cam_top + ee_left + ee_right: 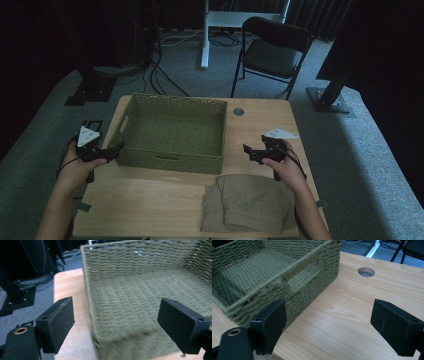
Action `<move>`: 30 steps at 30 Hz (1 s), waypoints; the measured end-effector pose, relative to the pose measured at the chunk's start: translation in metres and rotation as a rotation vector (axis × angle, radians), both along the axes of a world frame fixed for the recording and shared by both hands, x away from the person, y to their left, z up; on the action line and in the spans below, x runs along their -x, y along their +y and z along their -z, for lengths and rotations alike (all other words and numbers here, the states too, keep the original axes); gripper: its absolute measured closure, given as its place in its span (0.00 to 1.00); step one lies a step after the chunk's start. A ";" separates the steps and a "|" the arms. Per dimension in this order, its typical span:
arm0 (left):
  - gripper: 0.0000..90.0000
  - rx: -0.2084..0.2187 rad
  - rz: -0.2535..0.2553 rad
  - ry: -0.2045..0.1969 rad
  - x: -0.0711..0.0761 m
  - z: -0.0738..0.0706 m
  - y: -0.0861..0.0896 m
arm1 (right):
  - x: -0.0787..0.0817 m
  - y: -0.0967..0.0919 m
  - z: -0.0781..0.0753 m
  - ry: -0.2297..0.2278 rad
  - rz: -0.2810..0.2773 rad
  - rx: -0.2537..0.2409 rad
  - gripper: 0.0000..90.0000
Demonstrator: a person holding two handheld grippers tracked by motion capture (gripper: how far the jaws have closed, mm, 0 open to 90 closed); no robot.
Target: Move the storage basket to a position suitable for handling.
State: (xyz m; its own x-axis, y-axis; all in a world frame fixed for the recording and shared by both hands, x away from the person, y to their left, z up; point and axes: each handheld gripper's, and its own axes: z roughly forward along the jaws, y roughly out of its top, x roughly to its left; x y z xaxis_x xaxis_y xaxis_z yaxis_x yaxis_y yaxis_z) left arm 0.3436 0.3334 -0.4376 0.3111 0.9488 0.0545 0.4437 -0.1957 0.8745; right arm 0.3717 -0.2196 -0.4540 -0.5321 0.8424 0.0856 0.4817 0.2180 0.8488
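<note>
Toward the far left of the surface (pixel 150 200), the woven basket (pixel 172 131) is sitting with its long axis running left to right, open side up. The left gripper (pixel 107 152) is hovering at its left wall, jaws spread wide and holding nothing; the right gripper (pixel 252 152) is waiting just off its right wall, equally wide and empty. Folded khaki shorts (pixel 248 202) are lying at the near right edge. I'd judge an uneven pinch risky — the basket could skew or slide off.
</note>
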 end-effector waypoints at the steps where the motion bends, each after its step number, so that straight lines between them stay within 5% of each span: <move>1: 0.17 0.004 -0.010 -0.002 -0.003 0.000 0.001 | -0.001 0.002 0.000 0.001 -0.002 -0.004 0.15; 15: 0.17 -0.055 -0.068 0.030 -0.039 0.002 0.006 | -0.013 0.053 -0.014 -0.014 -0.064 -0.009 0.15; 23: 0.18 -0.057 -0.093 0.053 -0.050 0.015 0.009 | -0.022 0.078 -0.009 0.016 -0.045 -0.042 0.15; 30: 0.26 -0.091 -0.099 0.060 -0.050 0.026 0.008 | -0.021 0.098 0.001 0.028 -0.011 -0.021 0.20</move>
State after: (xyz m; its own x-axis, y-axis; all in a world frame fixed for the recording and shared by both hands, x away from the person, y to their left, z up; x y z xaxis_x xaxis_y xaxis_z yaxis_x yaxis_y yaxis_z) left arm 0.3937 0.3415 -0.4635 0.2214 0.9671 0.1253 0.5161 -0.2252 0.8264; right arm 0.3928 -0.1221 -0.4549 -0.5387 0.8342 0.1181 0.5030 0.2060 0.8394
